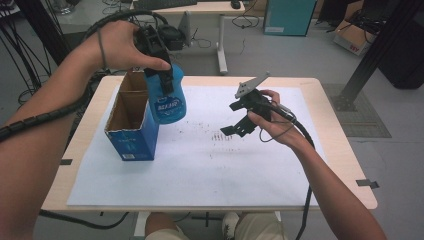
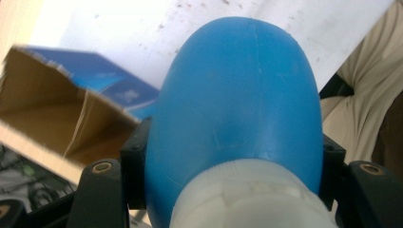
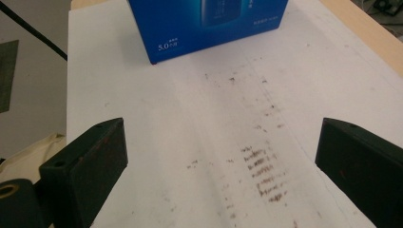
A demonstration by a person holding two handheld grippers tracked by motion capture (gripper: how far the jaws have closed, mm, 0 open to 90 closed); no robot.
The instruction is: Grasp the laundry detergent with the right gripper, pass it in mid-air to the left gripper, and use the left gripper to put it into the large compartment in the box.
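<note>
White paper covers a pale wooden table (image 1: 340, 150); two handheld grippers work above it.

Nearest, the right gripper (image 1: 239, 125) hovers over the smudged white paper sheet (image 1: 200, 170), jaws spread, empty. Farther left, the left gripper (image 1: 162, 75) pinches one rounded blue plastic bottle (image 1: 167, 102) near its white neck, long axis hanging downward, just right of one open blue cardboard box (image 1: 131, 135).

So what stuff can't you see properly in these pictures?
- Blue bottle cap: left gripper and hand cover it, high view.
- Bottle label: too small to read, high view.
- Bottom of the blue box: walls hide it, high view.
- Box top: cut by the edge, right gripper view.
</note>
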